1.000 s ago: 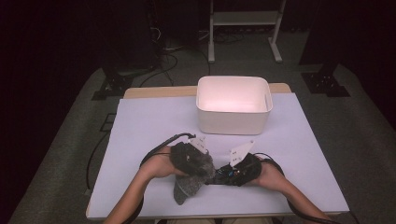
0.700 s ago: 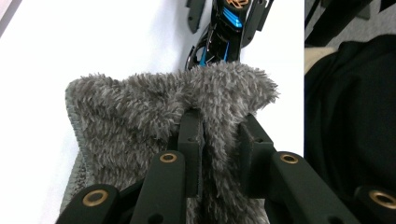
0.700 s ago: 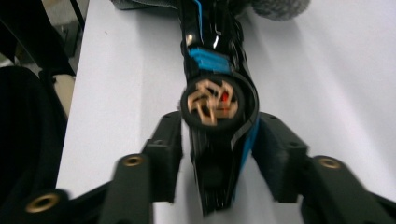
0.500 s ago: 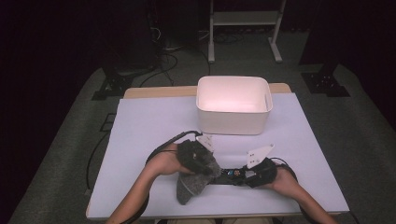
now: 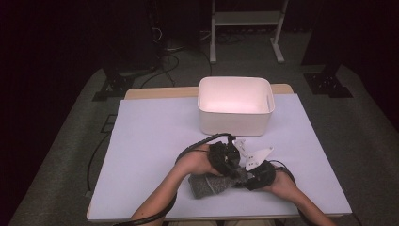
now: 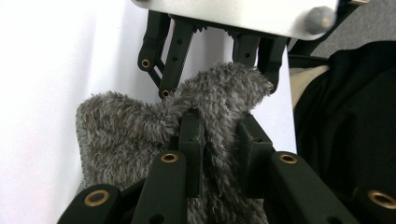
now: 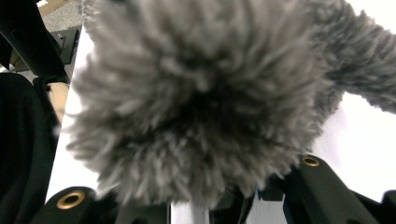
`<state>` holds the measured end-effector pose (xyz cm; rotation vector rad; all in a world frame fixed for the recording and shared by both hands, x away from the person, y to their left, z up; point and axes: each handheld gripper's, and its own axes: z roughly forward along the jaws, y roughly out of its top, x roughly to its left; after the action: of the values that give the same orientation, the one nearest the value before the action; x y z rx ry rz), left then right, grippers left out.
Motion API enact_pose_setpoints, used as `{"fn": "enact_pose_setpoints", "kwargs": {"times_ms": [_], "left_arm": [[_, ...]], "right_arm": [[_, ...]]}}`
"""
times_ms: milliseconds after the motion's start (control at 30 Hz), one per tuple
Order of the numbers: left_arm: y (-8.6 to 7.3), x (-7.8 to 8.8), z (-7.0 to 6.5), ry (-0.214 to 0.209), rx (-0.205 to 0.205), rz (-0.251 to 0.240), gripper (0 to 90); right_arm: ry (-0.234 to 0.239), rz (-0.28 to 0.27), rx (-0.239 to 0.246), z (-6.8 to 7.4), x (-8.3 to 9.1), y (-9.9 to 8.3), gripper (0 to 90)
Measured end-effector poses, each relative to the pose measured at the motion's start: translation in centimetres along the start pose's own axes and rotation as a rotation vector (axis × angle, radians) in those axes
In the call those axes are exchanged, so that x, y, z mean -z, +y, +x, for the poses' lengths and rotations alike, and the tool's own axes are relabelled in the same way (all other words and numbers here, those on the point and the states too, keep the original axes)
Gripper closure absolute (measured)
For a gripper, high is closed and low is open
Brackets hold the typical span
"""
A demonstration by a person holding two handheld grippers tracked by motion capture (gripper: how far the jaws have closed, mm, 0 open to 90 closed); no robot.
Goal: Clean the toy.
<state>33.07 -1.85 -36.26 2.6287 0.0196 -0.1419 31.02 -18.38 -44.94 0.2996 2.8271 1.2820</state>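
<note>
We've got the grey fuzzy sock (image 5: 207, 185) at the near edge of the table (image 5: 150, 136), w/ the left gripper (image 6: 219, 140) clamped shut on a fold of it & the right gripper (image 5: 256, 175) pressed into its other end; its jaws have just been closing, pile btwn them, but we can't tell if the pads bite yet. We'd keep the left pinch firm & seat the right deeper before any lift toward the white bin (image 5: 235, 110). The high view gives layout; the left gripper view shows the actual pinch
</note>
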Motion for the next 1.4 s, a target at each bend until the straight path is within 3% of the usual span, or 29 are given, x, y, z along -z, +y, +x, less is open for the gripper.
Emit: {"fn": "enact_pose_setpoints", "kwargs": {"times_ms": [200,467,633,800,900,1033,1167,1233,1333,1400], "left_arm": [[-2.5,1.5,0.0,0.03,0.026,0.008,74.8],[-8.0,4.4,-0.3,0.06,0.131,-0.055,74.3],[-10.1,4.8,-0.4,0.075,0.167,-0.049,74.0],[-11.1,4.4,0.0,0.045,0.188,-0.094,73.8],[-11.0,4.1,0.0,0.045,0.188,-0.1,73.8],[-11.0,4.1,0.1,0.045,0.195,-0.111,73.8],[-11.6,4.0,0.1,0.026,0.196,-0.144,73.8],[-12.3,3.9,0.0,0.011,0.21,-0.184,73.5],[-13.3,3.8,0.1,0.002,0.226,-0.218,73.2],[-13.7,3.7,0.1,0.007,0.222,-0.223,72.4]], "right_arm": [[-0.002,0.015,0.014,0.1,0.0,0.2,62.7],[0.005,0.033,0.014,0.1,0.1,0.2,63.3],[0.006,0.049,0.015,0.0,0.1,0.3,63.5],[0.012,0.077,0.018,-0.1,0.2,0.9,58.5],[0.026,0.054,0.016,-0.3,0.4,2.0,53.6],[0.03,0.122,0.052,-0.1,-0.5,4.3,49.8],[0.027,0.187,0.089,-0.1,-1.8,5.9,49.8],[0.026,0.213,0.094,-0.2,-2.4,6.4,50.6],[0.039,0.222,0.124,0.0,-2.7,6.5,54.8],[0.037,0.22,0.116,0.0,-2.6,6.4,55.0]]}}
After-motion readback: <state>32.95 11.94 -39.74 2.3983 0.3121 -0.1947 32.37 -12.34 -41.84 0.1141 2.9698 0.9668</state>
